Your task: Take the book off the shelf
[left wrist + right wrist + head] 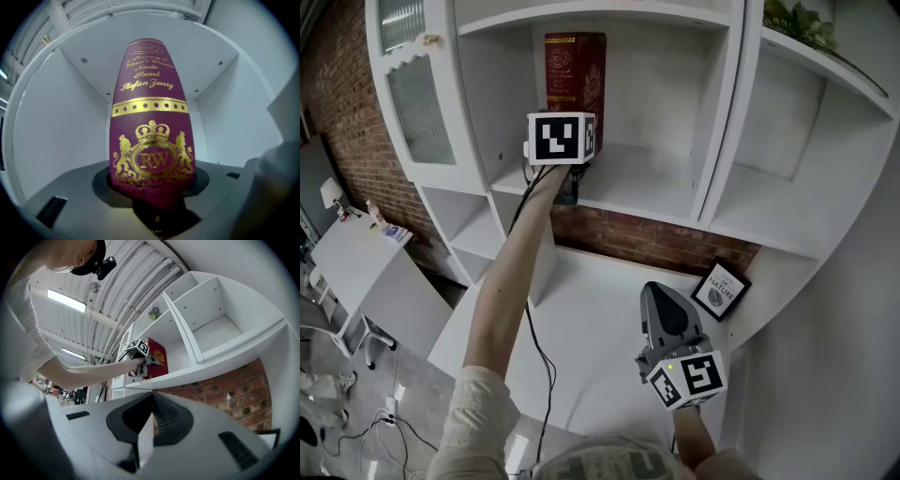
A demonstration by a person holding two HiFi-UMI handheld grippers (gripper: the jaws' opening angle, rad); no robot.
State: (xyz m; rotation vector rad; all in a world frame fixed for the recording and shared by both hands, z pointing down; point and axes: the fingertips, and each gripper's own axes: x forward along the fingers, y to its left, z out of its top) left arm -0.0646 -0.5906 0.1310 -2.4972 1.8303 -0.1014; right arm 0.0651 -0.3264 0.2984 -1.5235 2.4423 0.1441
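The left gripper has its 2 fingers closed on only the bottom of the upright book on the shelf, so the tall part above them could tip or slip when pulled, while the right gripper is closed and empty.

A white shelf unit is carrying a maroon book standing upright at twelve o'clock. A framed print is leaning on its lower ledge at four o'clock.
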